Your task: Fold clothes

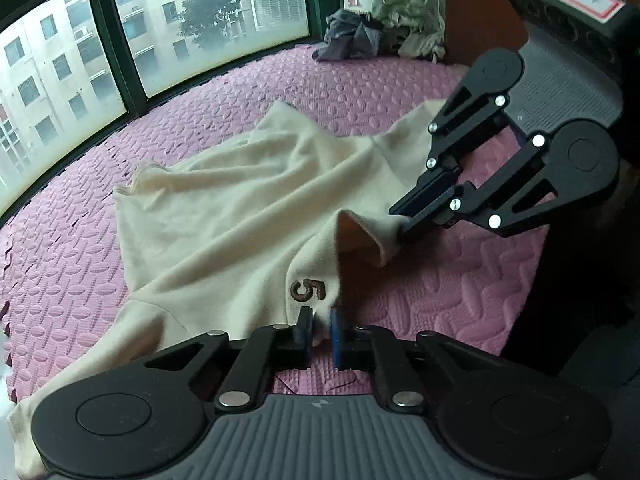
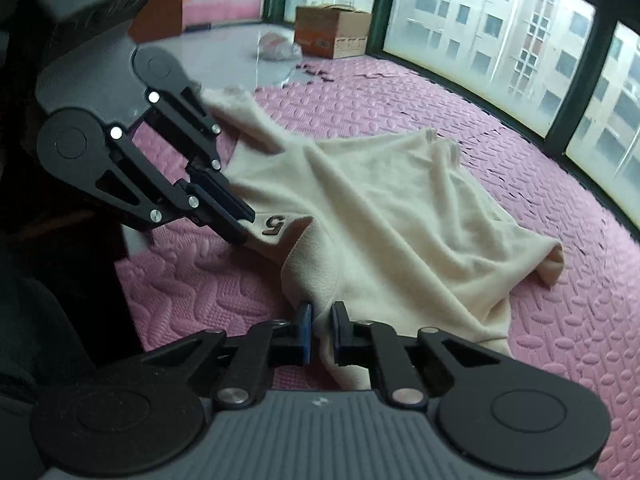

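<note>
Both grippers, left and right, pinch the cream fleece garment's near edge, likely to lift it flat over the pink foam mat.

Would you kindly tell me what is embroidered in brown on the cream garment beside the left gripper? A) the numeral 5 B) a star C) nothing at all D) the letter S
A: a brown numeral 5 sits on the cream garment, just above the left gripper, which is pinching the fabric edge there; the right wrist view shows the same mark.
</note>
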Action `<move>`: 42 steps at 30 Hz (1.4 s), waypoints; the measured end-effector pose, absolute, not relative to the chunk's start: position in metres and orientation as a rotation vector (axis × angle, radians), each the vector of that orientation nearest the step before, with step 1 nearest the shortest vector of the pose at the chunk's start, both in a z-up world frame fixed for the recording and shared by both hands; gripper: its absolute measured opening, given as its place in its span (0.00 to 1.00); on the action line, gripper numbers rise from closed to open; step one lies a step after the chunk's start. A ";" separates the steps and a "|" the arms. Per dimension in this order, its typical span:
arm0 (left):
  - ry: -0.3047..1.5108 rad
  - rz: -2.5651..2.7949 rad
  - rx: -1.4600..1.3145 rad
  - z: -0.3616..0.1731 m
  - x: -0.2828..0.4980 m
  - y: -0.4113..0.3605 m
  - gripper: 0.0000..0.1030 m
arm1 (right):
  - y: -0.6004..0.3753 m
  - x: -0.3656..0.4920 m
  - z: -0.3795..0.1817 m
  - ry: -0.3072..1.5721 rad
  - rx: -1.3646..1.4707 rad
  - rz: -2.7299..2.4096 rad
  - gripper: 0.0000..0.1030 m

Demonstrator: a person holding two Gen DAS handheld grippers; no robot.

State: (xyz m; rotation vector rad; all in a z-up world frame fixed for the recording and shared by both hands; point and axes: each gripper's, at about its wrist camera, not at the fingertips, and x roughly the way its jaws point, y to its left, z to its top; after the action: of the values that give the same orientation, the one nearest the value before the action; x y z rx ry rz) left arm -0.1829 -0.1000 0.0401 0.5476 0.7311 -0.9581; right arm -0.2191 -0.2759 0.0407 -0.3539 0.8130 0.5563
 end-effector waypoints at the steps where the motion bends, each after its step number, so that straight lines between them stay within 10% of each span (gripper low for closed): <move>1: 0.731 -0.961 0.543 0.044 -0.183 -0.097 0.09 | -0.279 -0.220 0.045 0.812 -0.335 0.563 0.08; 18: 0.733 -1.145 0.559 0.067 -0.199 -0.077 0.12 | -0.300 -0.245 0.065 0.821 -0.338 0.666 0.20; 21: 0.713 -1.153 0.586 0.068 -0.202 -0.081 0.19 | -0.285 -0.250 0.059 0.802 -0.411 0.686 0.39; 42: 0.806 -1.122 0.454 0.052 -0.164 -0.104 0.25 | -0.329 -0.210 0.074 0.840 -0.046 0.582 0.37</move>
State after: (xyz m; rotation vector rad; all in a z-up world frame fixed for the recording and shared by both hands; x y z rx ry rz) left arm -0.1636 -0.1039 0.0518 0.4542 0.8061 -1.1220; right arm -0.2096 -0.3290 0.0737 -0.0463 0.8399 0.5824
